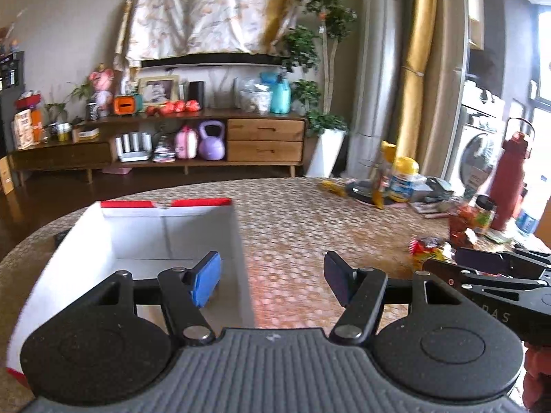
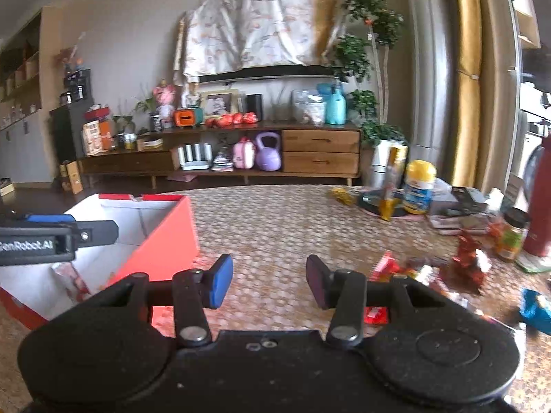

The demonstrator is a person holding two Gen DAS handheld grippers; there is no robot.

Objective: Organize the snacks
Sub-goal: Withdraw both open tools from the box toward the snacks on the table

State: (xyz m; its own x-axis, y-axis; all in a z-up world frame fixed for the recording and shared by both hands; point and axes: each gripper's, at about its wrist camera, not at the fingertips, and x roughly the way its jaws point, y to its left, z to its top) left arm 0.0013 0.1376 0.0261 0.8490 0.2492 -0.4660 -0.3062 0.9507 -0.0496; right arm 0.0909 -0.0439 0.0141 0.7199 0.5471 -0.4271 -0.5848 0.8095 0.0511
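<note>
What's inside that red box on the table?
The red box holds at least one red-and-white snack packet on its white floor. The left gripper and near wall hide the rest.

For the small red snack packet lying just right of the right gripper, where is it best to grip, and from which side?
Probably from above. The red snack packet lies flat on the table, so the right gripper, now open and empty, should tilt down and pinch across its narrow width near the middle. The crumpled wrappers further right leave its left side freer.

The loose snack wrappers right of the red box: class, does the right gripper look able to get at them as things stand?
Probably yes. The right gripper is open and empty, and the snack wrappers lie just beyond its right finger on bare table, with nothing standing between.
</note>
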